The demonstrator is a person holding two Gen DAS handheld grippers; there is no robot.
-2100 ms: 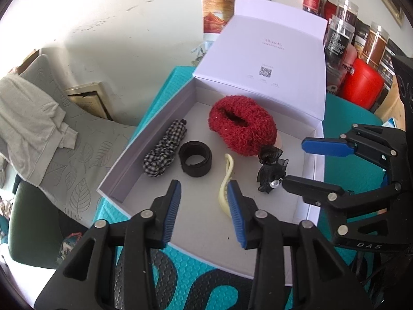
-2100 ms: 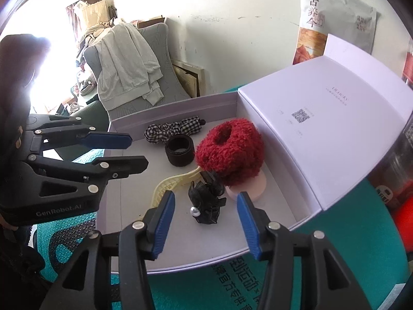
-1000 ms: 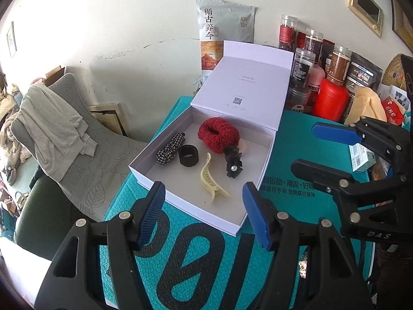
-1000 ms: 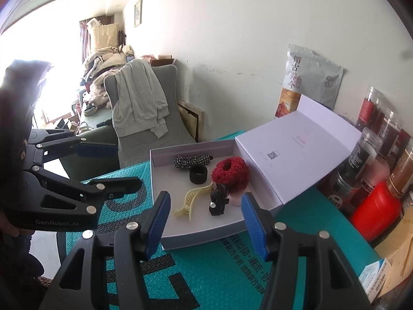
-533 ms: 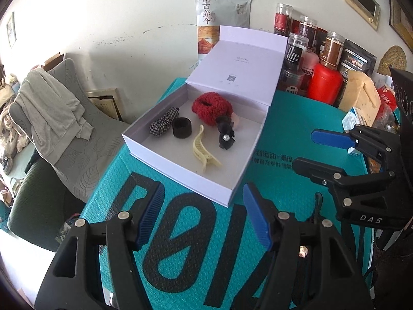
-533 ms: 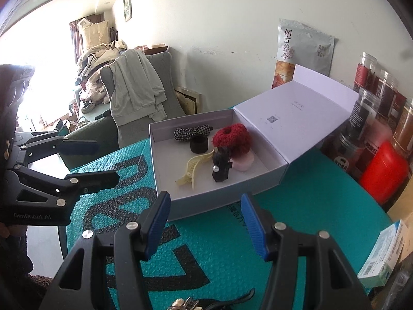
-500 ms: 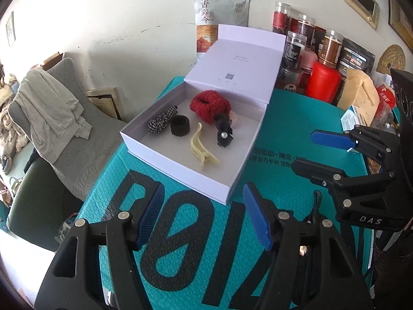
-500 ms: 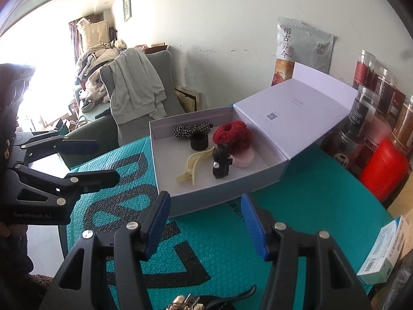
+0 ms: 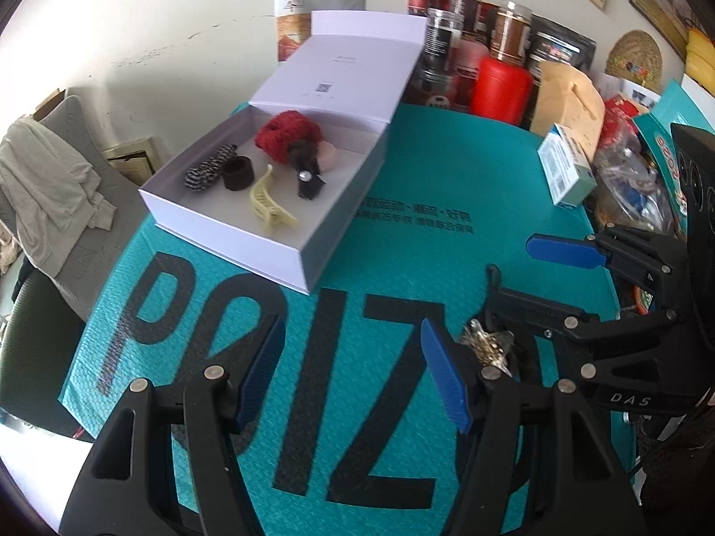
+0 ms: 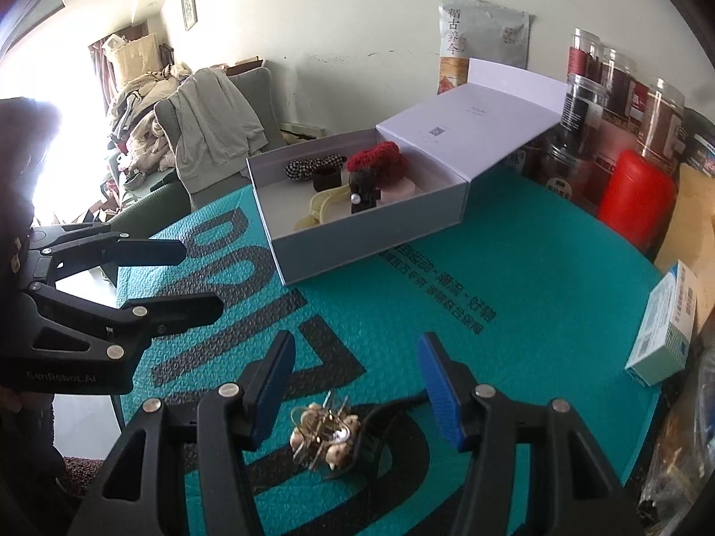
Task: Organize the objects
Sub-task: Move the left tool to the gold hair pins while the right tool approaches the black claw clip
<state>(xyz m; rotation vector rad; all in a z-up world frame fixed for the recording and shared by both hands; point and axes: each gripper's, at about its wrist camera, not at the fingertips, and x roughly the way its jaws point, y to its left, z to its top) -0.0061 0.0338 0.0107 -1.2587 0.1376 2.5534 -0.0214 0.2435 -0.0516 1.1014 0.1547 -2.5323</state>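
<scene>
An open white box (image 9: 344, 219) (image 10: 371, 236) stands at the back of the teal mat, its lid folded back. In it lie a checkered scrunchie (image 9: 210, 172), a black band (image 9: 238, 173), a cream claw clip (image 9: 267, 203), a black bow clip (image 9: 308, 174) and a red fuzzy scrunchie (image 9: 288, 129). A gold beaded hair ornament (image 10: 324, 440) (image 9: 487, 344) on a black cord lies on the mat. My right gripper (image 10: 355, 379) (image 9: 514, 272) hangs open just over it, pads apart from it. My left gripper (image 9: 353, 366) (image 10: 201, 279) is open and empty over the mat's black letters.
Jars (image 9: 509, 27) and a red canister (image 9: 500, 89) crowd the back right beside the box. A small white carton (image 10: 666, 326) lies at the mat's right edge. A chair with a grey garment (image 10: 214, 125) stands past the table's left side.
Both grippers have drawn back from the box and sunk toward the mat. The beaded ornament has come into view under the right gripper. Both stayed open.
</scene>
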